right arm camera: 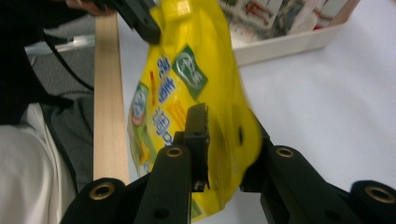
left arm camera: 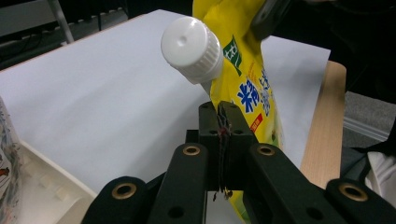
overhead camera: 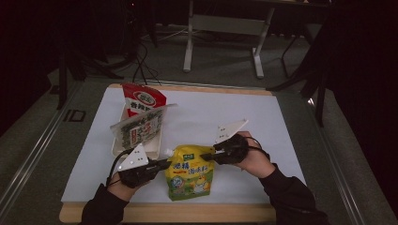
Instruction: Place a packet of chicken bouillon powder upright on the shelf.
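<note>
I've got the yellow spouted pouch (overhead camera: 190, 171) near the front edge of the white table (overhead camera: 263, 136), lifted at its top between my 2 grippers. My left gripper (left arm camera: 219, 109) has its jaws pressed together on the thin sealed edge just below the white screw cap (left arm camera: 191, 49); in its own view the pads meet with only film between them. My right gripper (right arm camera: 224, 135) sits astride the opposite top corner, a fold of yellow film between its jaws; the left pad lies against the film, but I can't tell whether the far pad presses it firmly.

I judge the pouch soft and floppy: the film buckles and bulges around my right jaws, and the body sags below the held edge, so the contents feel like they'd slosh or shift. The glossy film looks slippery. The flat seam along the top is the best place to pinch, stiff and thin; the spout neck under the cap would be the other firm hold. Squeezing the belly would only deform it.

Count: 1 yellow pouch, 1 cap, 1 shallow cream tray (overhead camera: 141, 149) to the left, with 2 packets in it, 1 red (overhead camera: 145, 98) standing at the back, 1 green and white (overhead camera: 140, 126) leaning across the front
</note>
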Demonstrator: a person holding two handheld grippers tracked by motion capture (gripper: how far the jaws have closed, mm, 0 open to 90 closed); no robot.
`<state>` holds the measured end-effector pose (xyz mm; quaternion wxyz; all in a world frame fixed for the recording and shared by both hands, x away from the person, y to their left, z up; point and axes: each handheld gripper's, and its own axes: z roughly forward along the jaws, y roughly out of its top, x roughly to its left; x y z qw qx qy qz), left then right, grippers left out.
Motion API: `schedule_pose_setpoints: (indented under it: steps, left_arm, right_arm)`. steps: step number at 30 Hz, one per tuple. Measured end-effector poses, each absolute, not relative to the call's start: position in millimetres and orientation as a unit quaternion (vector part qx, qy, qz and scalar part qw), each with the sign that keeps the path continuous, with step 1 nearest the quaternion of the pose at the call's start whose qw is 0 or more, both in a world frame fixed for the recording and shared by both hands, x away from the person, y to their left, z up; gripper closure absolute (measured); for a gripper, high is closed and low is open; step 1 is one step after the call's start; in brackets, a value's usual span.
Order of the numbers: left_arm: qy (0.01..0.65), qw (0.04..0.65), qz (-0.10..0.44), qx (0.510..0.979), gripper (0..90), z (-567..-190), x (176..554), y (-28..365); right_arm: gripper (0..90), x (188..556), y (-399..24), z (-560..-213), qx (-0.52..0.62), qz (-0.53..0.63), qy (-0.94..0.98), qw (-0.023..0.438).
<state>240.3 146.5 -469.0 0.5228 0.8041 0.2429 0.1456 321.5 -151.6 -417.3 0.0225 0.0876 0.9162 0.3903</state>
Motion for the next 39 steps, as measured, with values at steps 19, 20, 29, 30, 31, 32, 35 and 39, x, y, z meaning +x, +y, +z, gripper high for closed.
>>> schedule_pose_setpoints:
  steps: [19, 20, 29, 30, 31, 32, 35, 39]
  left_arm:
    - [0.215, 0.534, 0.148, 0.804, 89.2, -450.6, 227.2, 147.2]
    - [0.213, 0.536, 0.15, 0.803, 89.0, -448.3, 226.9, 147.1]
    - [0.238, 0.55, 0.18, 0.78, 48.4, -446.3, 221.5, 147.6]
    - [0.242, 0.552, 0.178, 0.778, 46.5, -447.6, 220.9, 148.3]
    - [0.246, 0.551, 0.182, 0.776, 43.2, -449.0, 219.7, 149.2]
    - [0.25, 0.55, 0.186, 0.775, 38.7, -450.6, 218.6, 149.7]
    - [0.263, 0.548, 0.179, 0.774, 27.5, -456.9, 217.0, 150.6]
    - [0.263, 0.549, 0.151, 0.779, 13.5, -468.5, 214.4, 150.1]
  right_arm:
    - [90.0, 304.3, -151.3, -399.7, 0.063, 0.394, 0.917, 0.003]
    - [90.0, 303.6, -151.8, -396.3, 0.06, 0.396, 0.916, 0.007]
    - [90.0, 309.1, -154.9, -376.7, 0.069, 0.42, 0.905, 0.029]
    - [90.0, 310.6, -155.5, -374.4, 0.071, 0.423, 0.903, 0.031]
    - [90.0, 312.1, -155.6, -372.2, 0.073, 0.426, 0.901, 0.035]
    - [90.0, 313.9, -155.6, -369.6, 0.077, 0.43, 0.899, 0.042]
    - [90.0, 318.6, -155.0, -363.1, 0.082, 0.439, 0.893, 0.051]
    - [90.0, 323.5, -153.0, -353.6, 0.085, 0.452, 0.886, 0.065]
